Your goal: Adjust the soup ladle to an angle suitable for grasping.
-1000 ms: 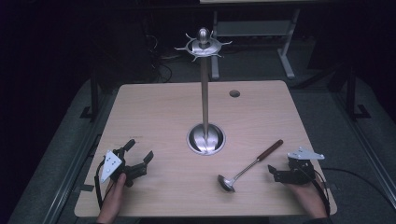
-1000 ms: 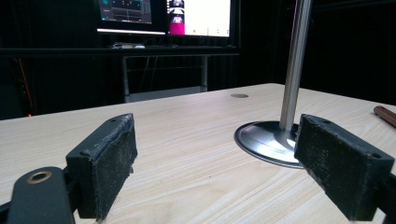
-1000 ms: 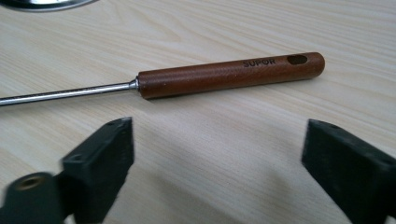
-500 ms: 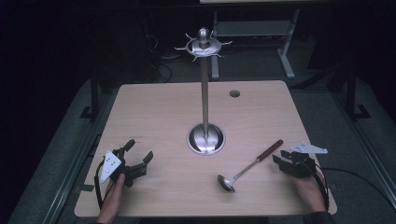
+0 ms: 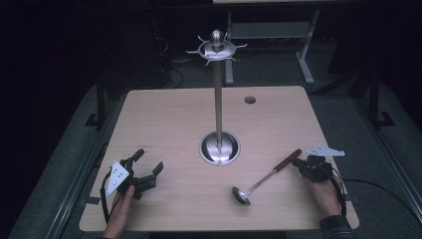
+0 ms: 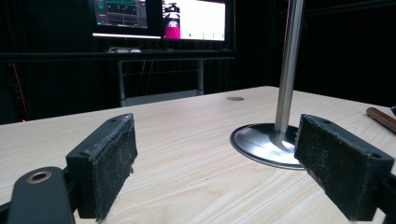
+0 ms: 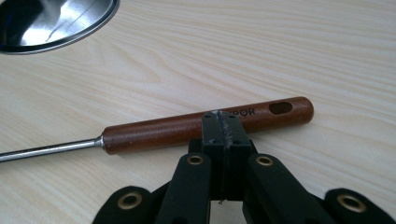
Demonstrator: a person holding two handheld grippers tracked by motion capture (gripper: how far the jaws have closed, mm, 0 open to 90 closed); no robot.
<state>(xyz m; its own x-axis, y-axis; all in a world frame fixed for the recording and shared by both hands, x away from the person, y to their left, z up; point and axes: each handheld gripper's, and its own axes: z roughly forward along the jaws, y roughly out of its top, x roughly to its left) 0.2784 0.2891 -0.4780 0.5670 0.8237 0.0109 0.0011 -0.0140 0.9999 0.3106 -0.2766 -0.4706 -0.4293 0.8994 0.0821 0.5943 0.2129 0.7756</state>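
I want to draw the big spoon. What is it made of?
The ladle's handle looks like dark polished wood, reddish-brown with a hanging hole. Its thin shaft and bowl look like shiny metal, probably steel, silvery and catching light.

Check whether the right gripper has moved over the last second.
Yes. The right gripper has moved forward, away from the table's near edge, up to the ladle's wooden handle.

Pale wood-grain table [image 5: 169,124], silver stand [image 5: 218,99], reddish-brown ladle handle [image 7: 205,125], black tongs [image 7: 223,122].
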